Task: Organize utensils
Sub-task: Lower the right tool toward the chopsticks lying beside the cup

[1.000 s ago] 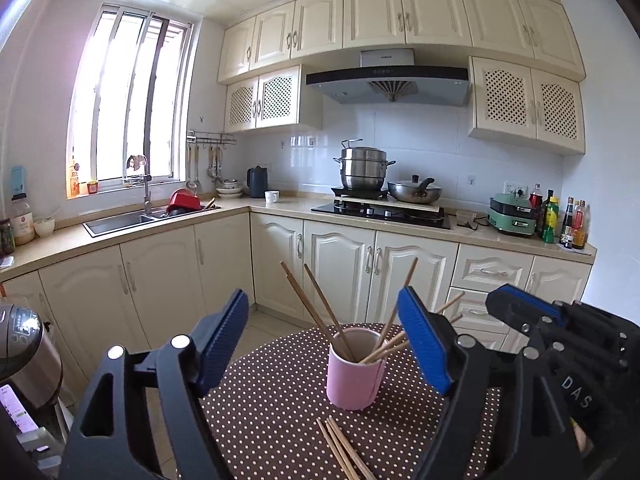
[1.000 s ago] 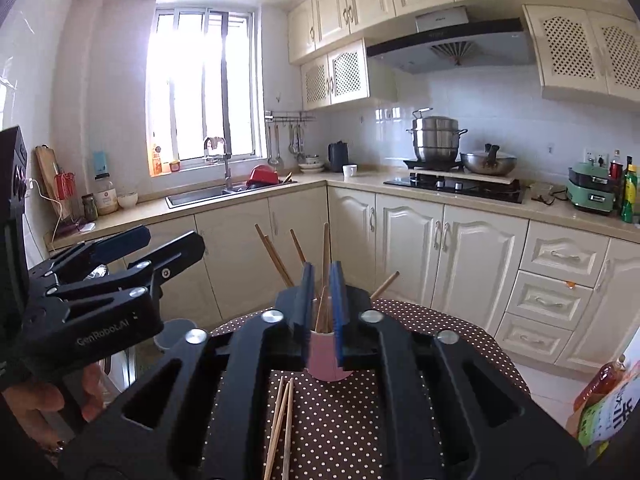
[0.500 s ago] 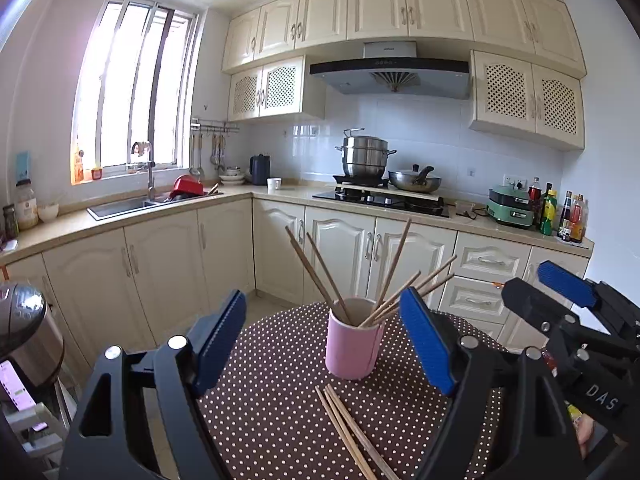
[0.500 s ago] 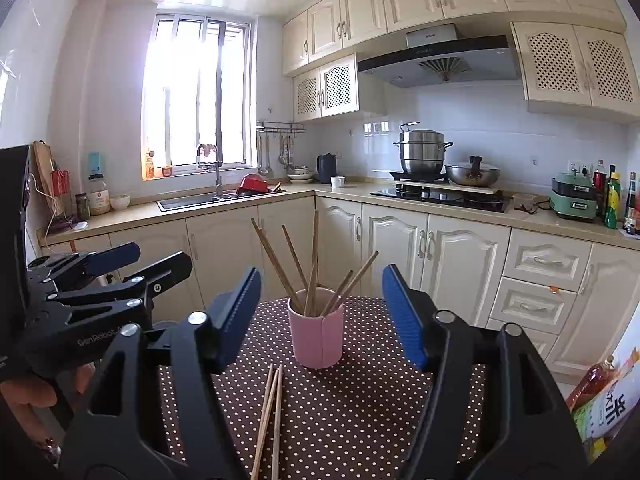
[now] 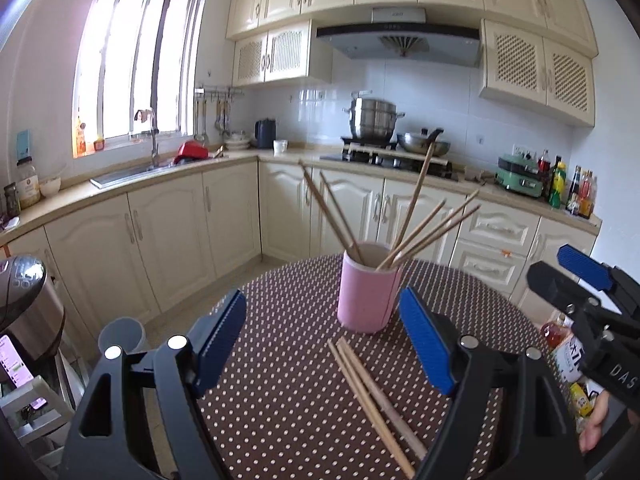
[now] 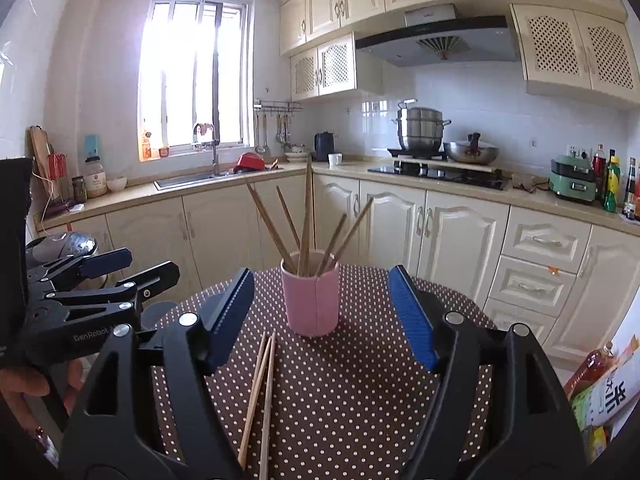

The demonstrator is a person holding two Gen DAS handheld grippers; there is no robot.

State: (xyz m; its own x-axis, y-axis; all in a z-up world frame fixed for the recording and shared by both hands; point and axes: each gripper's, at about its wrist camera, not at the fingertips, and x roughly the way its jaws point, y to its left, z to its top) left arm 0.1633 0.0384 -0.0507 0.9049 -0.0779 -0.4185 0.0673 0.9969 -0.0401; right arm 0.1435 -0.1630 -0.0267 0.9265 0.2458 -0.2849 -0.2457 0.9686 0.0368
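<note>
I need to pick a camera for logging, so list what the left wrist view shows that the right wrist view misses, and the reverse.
Left wrist only: the right hand-held gripper, a grey cup off the table.
Right wrist only: the left hand-held gripper, a wooden cutting board.
Both: the pink cylindrical cup holding wooden chopsticks, loose chopsticks on the brown polka-dot tablecloth.

My right gripper (image 6: 322, 314) was pinched nearly shut around a chopstick standing in the pink cup (image 6: 311, 295); its jaws have just been opening and now stand wide with nothing between them. That chopstick now leans in the cup with the others. Both grippers have dropped lower toward the dotted counter (image 6: 360, 392).
</note>
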